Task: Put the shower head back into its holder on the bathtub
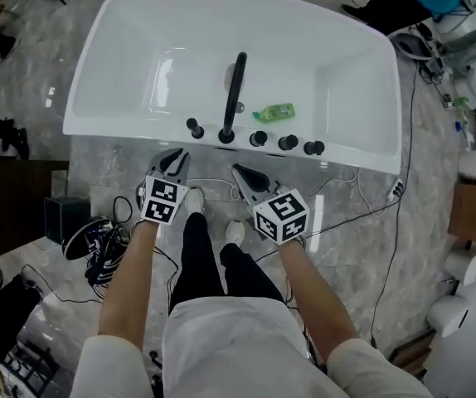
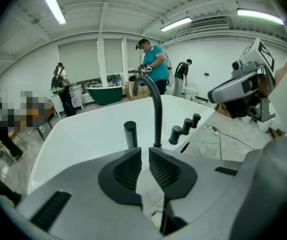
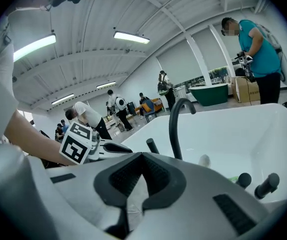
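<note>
Hovering short of the bathtub's (image 1: 122, 131) near rim, we hold both grippers over the floor, apart from the black fittings. The shower head (image 1: 195, 128) stands upright in its holder on that rim, just left of the faucet (image 1: 233, 96). Our left gripper (image 1: 175, 156) keeps a thin gap between its jaws with nothing in it, and the right gripper (image 1: 240, 172) is clenched tip to tip, empty.

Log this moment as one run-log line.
shower head: upright on bathtub rim | left gripper: fingers slightly apart, empty | right gripper: fingers together, empty
</note>
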The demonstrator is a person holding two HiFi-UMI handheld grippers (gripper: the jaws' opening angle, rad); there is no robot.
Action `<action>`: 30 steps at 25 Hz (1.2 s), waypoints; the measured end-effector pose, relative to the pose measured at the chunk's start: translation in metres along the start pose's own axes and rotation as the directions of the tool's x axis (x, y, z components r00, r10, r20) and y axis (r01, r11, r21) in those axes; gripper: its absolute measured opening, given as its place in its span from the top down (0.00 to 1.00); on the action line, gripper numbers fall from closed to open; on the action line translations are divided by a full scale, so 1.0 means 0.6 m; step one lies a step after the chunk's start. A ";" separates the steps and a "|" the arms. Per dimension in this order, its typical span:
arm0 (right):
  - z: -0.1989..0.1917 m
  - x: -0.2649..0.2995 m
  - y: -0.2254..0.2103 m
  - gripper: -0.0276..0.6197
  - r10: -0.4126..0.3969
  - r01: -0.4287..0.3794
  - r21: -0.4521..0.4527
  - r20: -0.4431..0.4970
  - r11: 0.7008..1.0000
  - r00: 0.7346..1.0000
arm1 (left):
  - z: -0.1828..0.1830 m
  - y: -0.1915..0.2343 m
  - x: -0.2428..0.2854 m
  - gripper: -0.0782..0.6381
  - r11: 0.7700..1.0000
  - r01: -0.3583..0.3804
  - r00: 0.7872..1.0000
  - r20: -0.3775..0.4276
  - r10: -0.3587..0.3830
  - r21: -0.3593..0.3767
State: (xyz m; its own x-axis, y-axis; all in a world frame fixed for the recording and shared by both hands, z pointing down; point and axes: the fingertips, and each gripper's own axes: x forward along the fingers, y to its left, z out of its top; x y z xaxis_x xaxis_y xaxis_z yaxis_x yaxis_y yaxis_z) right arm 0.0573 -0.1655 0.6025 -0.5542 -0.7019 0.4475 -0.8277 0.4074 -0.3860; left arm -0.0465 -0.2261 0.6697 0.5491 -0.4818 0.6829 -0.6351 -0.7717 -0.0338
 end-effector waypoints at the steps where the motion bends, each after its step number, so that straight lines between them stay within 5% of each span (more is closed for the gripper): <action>1: 0.003 -0.008 0.006 0.93 0.012 -0.012 -0.009 0.002 1.000 1.000 | 0.006 -0.007 -0.018 0.83 1.000 -0.010 1.000 0.009 0.010 -0.007; 12: 0.065 -0.160 0.082 0.93 0.080 -0.071 -0.099 0.083 0.993 0.993 | 0.062 -0.114 -0.241 0.88 0.986 -0.047 0.986 0.148 0.071 -0.159; 30: 0.090 -0.328 0.286 0.93 0.051 -0.017 -0.139 0.241 0.990 0.969 | 0.106 -0.192 -0.518 0.88 0.991 0.024 0.919 0.394 0.029 -0.129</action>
State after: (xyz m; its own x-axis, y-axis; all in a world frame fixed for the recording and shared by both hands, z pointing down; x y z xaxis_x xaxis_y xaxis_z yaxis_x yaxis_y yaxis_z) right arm 0.0290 0.0112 0.4048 -0.5576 -0.8006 0.2193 -0.8223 0.4966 -0.2780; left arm -0.1095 -0.0138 0.4151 0.7001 -0.6283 0.3392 -0.6863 -0.7232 0.0770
